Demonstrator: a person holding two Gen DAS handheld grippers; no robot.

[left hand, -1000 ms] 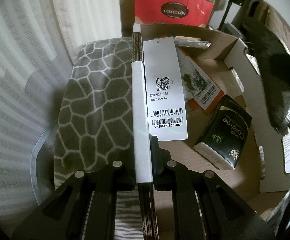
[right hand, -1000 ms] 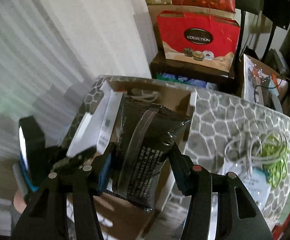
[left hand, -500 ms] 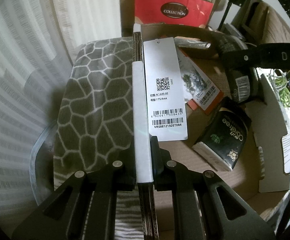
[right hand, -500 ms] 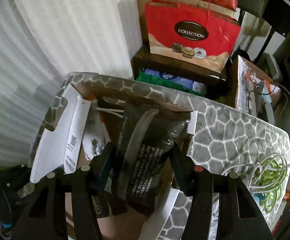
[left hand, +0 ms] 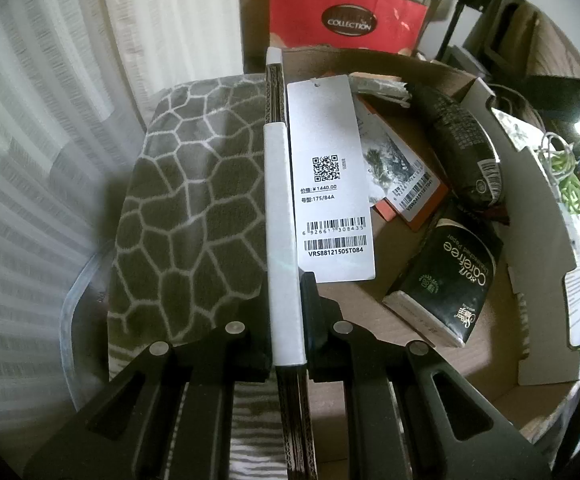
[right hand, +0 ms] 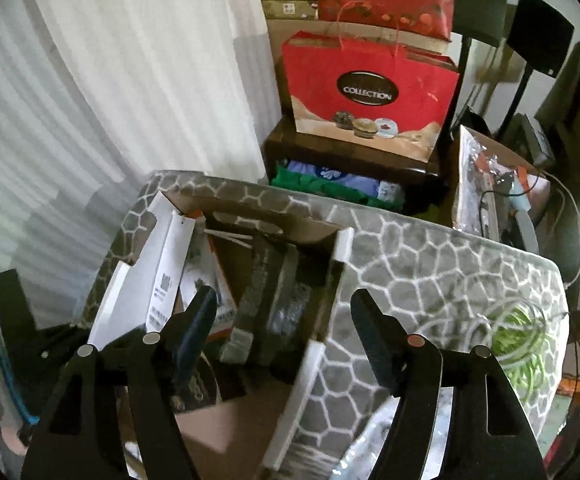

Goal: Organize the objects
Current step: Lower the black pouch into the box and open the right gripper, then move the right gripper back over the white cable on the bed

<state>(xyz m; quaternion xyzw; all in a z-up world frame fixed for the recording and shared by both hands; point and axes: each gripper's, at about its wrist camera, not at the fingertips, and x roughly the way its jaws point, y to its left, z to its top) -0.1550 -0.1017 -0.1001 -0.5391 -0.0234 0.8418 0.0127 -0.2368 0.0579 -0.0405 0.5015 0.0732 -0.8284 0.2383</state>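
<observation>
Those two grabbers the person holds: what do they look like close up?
Both are matt black plastic. Each splits into two flat, angular arms with long cut-out slots and round silver rivets. The left gripper has plain black jaws. The right gripper has ribbed, dark bluish pads, and one of its rivets is reddish. No cables, sleeves or hands show.

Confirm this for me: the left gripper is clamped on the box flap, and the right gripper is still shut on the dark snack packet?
Not quite. The right gripper is open, as the right wrist view shows; the dark snack packet lies in the box. The left gripper does clamp the box flap.
</observation>
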